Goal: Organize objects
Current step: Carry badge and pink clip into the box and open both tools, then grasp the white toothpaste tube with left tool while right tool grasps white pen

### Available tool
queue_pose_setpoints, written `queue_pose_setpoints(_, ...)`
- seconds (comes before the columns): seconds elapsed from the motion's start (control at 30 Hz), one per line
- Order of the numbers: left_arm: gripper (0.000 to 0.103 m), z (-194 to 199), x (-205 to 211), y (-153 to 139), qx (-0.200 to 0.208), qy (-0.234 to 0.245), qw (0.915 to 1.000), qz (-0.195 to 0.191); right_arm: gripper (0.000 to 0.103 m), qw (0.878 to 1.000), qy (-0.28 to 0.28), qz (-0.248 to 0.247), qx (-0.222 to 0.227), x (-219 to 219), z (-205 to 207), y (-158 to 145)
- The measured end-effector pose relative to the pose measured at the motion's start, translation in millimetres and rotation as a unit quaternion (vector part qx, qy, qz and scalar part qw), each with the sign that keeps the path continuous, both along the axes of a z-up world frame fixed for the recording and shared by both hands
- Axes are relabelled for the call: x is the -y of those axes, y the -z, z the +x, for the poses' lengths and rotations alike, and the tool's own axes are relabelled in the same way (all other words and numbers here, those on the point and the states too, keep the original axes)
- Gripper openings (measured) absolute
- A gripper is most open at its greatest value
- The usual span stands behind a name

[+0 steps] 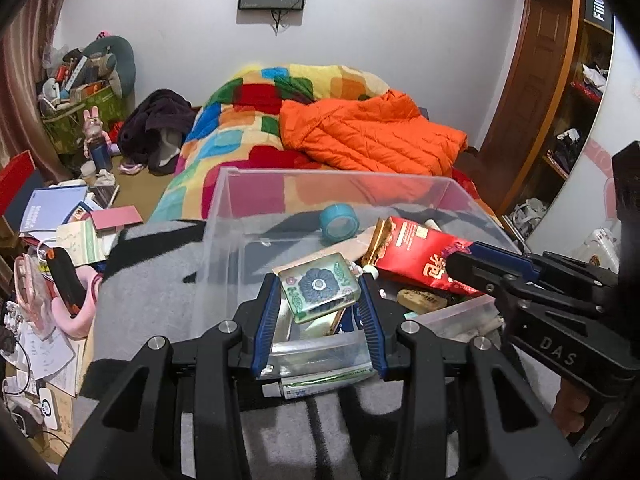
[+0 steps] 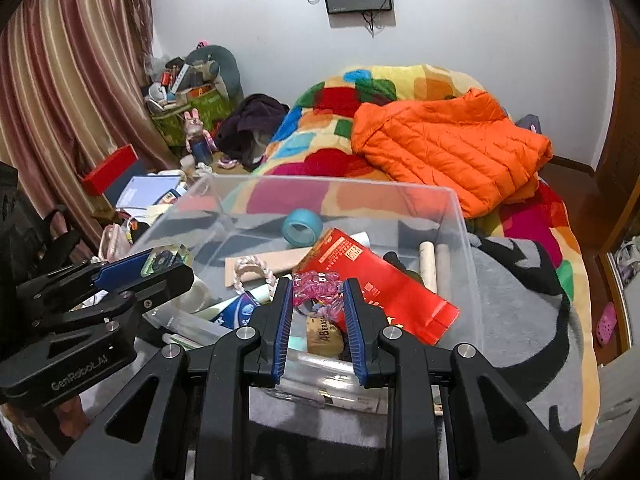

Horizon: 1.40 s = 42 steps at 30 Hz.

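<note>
- Bed with patchwork blanket and orange jacket lies well beyond both claws, behind the bin. Just backdrop.
- Grey blanket is under and in front of both claws; the bin sits on it.
- Clear plastic bin is straight ahead of and below both claws. Open top, both claws hang over its near edge, so my read is it's the sort target.
- Red packet lies inside the bin, just ahead-right of the right claw, propped on the clutter rather than flat.
- Teal tape roll is on its side near the far wall, well ahead of both claws.
- Eraser block sits at the bin floor, below the right claw's tips.
- Left gripper is clamped on a flat green tile with a blue flower print. Pads press its two side edges and the tile is tilted, held above the bin contents. Edge grip keeps the flat face clear.
- Right gripper is clamped on a small pink translucent beaded trinket, held between the pad tips over the near part of the bin. Narrow pinch suits a small, floppy item.
- Both items are still off the pile, so drop-in looks not yet done.
</note>
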<state>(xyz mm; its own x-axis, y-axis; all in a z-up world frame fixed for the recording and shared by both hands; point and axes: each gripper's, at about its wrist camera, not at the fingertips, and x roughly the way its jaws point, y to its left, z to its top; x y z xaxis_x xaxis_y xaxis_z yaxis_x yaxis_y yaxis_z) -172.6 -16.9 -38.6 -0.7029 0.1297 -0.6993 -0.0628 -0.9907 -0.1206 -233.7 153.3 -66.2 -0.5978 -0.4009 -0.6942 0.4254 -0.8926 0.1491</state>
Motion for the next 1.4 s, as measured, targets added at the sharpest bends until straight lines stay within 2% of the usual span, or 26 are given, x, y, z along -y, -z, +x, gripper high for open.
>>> queue_pose_setpoints(0.2, 0.039, 2.2, -1.7, -4.4, -0.008, 0.004, 0.9999, -0.004, 0.024, 1.0, -0.011, 0.008, 0.006, 0.4, 2.0, 0.6)
queue_pose_setpoints(0.37, 0.04, 14.3, 3.8, -17.4, -0.023, 0.002, 0.9997, 0.0, 0.031, 1.0, -0.015, -0.003, -0.009, -7.8, 13.0, -13.8)
queue_pose_setpoints(0.47, 0.044, 26.9, 8.8, -23.4, -0.03, 0.0, 0.9995, -0.001, 0.036, 1.0, -0.018, -0.009, -0.02, -14.2, 22.6, -22.7)
queue_pose_setpoints(0.6, 0.047, 44.5, 12.7, -21.7, -0.027, 0.001, 0.9996, -0.007, 0.037, 0.999, -0.03, 0.0, -0.034, -20.5, 40.0, -27.2)
queue_pose_setpoints(0.77, 0.056, 62.6, 12.1, -1.6, -0.006, 0.007, 0.9996, -0.028, 0.041, 0.999, -0.04, 0.023, -0.028, -28.8, 60.0, -15.0)
queue_pose_setpoints(0.93, 0.056, 56.2, 13.2, 27.8, 0.038, 0.019, 0.9985, -0.033, 0.051, 0.998, -0.035, 0.061, -0.007, -42.5, 62.5, 11.4)
queue_pose_setpoints(1.03, 0.056, 44.6, 11.7, 42.1, 0.065, 0.022, 0.9971, -0.033, 0.054, 0.996, -0.023, 0.08, 0.016, -51.5, 52.1, 30.1)
queue_pose_setpoints(1.2, 0.056, 35.4, 5.1, 48.4, 0.073, 0.028, 0.9966, -0.026, 0.057, 0.996, -0.006, 0.083, 0.041, -62.8, 34.3, 48.1)
queue_pose_setpoints(1.4, 0.056, 35.1, -2.6, 51.7, 0.076, 0.038, 0.9962, -0.016, 0.059, 0.995, -0.015, 0.077, 0.056, -61.0, 23.3, 58.7)
